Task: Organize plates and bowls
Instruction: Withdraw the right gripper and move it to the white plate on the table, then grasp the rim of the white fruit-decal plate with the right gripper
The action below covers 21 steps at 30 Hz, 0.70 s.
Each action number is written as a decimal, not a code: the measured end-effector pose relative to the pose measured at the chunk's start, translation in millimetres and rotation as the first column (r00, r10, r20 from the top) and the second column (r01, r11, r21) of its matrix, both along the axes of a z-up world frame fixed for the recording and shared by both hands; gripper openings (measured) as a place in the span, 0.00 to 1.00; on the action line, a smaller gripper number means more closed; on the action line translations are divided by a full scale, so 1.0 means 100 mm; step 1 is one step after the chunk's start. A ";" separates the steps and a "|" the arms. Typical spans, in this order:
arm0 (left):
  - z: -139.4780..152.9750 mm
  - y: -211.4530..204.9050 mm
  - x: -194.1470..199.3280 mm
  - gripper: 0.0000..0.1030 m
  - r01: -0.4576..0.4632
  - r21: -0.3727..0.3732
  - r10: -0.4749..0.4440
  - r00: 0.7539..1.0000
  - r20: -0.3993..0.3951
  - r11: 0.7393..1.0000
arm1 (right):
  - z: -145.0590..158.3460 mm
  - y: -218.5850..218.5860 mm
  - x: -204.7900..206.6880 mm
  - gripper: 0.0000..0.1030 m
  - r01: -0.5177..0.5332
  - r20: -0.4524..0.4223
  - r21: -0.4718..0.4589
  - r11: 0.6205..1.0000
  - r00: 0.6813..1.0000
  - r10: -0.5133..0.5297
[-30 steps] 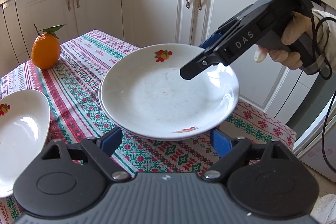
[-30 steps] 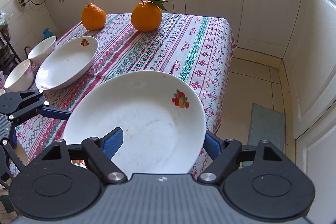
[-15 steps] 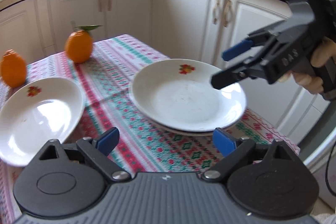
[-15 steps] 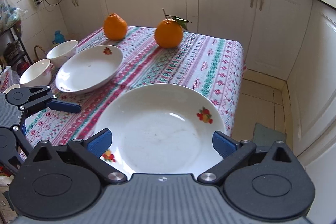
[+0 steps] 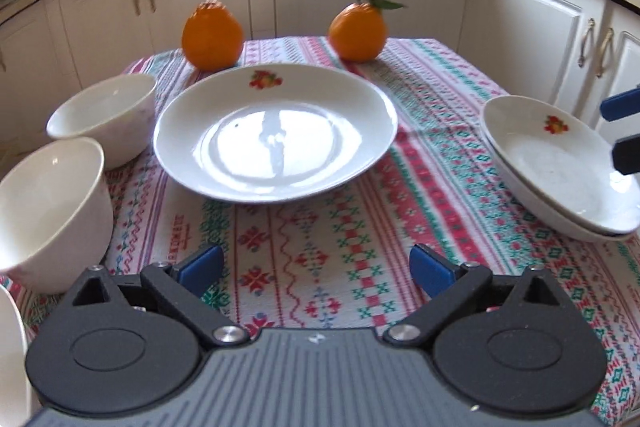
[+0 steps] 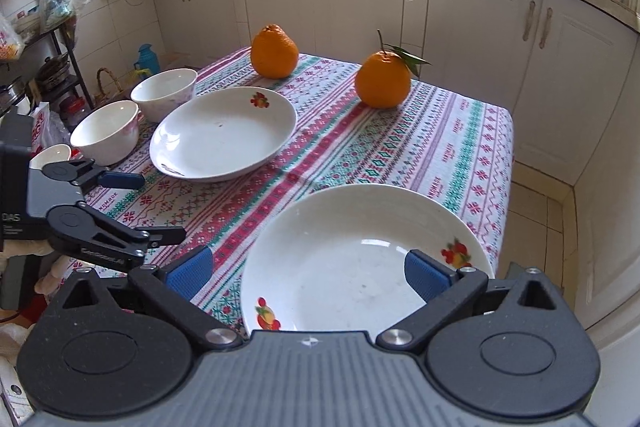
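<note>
The left tongs are held wide apart above the patterned cloth of the desk, with nothing between the blue pads; straight ahead of them, a little beyond the tips, a single white plate with a fruit motif is seen lying flat on the cloth; 2 white bowls are placed just to its left, one behind the other, the nearer one level with the left pad and off to its side; 2 oranges are set behind the plate at the far edge of the desk, the right-hand one bearing a leaf.

A stack of 2 plates is seen at the right corner of the desk, well to the right of the left tongs; in the right wrist view the same stack is found directly ahead of the right tongs, its near rim reaching in between the 2 pads; the right pad is seen over the plate's bowl, the left pad over the cloth beside it. The right tongs are spread wide and nothing is gripped; whether a pad touches the stack cannot be told. The left tongs are seen at the left of that view, likewise wide.
</note>
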<state>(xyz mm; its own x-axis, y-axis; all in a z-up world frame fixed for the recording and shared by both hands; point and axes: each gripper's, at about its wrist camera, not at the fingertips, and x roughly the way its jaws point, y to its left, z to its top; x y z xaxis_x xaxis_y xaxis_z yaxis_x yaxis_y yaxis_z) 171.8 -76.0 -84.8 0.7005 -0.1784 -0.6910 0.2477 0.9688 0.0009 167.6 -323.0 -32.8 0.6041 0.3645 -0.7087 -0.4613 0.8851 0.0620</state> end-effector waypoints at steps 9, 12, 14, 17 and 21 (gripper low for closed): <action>-0.05 0.00 0.11 1.00 -0.054 0.010 0.053 0.998 0.033 0.999 | 0.00 0.23 0.18 1.00 -0.074 -0.006 -0.020 0.997 0.997 0.073; -0.06 0.00 0.15 1.00 -0.061 0.005 0.061 0.997 0.047 0.998 | 0.00 0.31 0.28 1.00 -0.099 -0.009 -0.028 0.995 0.995 0.099; -0.07 0.00 0.18 1.00 -0.061 0.004 0.061 0.997 0.048 0.998 | 0.00 0.37 0.36 1.00 -0.121 -0.010 -0.035 0.992 0.993 0.121; -0.06 0.01 0.24 1.00 -0.065 0.002 0.065 0.997 0.045 0.998 | 0.00 0.46 0.50 1.00 -0.157 -0.016 -0.040 0.987 0.988 0.157; -0.07 0.02 0.30 1.00 -0.062 0.001 0.062 0.997 0.045 0.998 | 0.01 0.61 0.72 1.00 -0.209 -0.023 -0.049 0.977 0.978 0.208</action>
<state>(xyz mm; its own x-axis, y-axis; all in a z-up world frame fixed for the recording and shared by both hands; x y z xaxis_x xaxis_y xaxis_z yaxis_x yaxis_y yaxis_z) 202.2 -73.9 -91.6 0.7406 -0.1318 -0.6589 0.1864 0.9824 0.0130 239.4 -262.0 -31.9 0.5058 0.4446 -0.7392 -0.6352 0.7718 0.0296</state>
